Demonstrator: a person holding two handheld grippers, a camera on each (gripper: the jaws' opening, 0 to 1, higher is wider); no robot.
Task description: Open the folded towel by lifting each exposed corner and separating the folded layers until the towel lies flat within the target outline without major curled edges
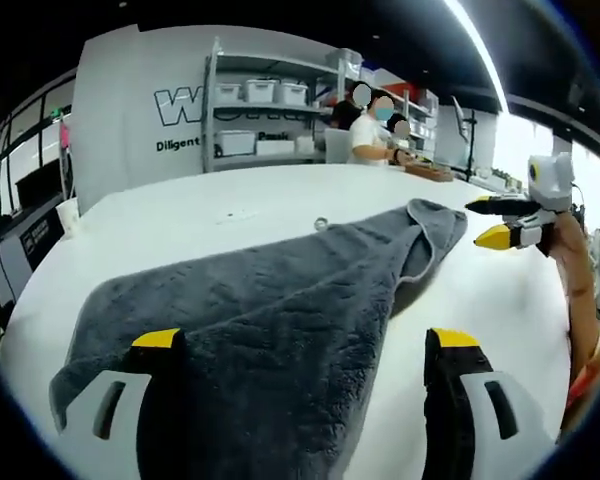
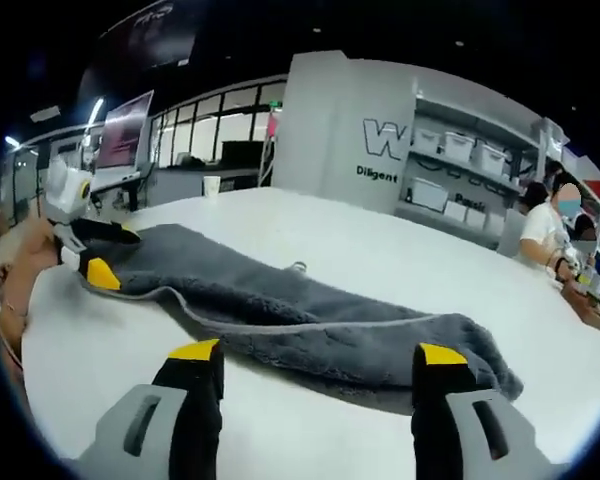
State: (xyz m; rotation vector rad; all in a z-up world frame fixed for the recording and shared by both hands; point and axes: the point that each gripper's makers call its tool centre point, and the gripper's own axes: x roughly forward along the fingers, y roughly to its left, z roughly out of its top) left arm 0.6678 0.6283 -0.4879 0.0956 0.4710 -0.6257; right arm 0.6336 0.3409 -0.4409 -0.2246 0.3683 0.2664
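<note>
Left gripper [image 1: 305,345] I hold with jaws spread wide over the near end of the grey towel [image 1: 280,300], which lies folded along the white table [image 1: 480,290]. Right gripper [image 2: 315,360] I hold wide too, gripping nothing, just short of the towel's long edge; shelves [image 1: 265,110] stand beyond.

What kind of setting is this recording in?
Probably a lab or workshop floor: metal shelving holding storage bins, lettering on the wall, and a large white table carrying a grey towel.
</note>
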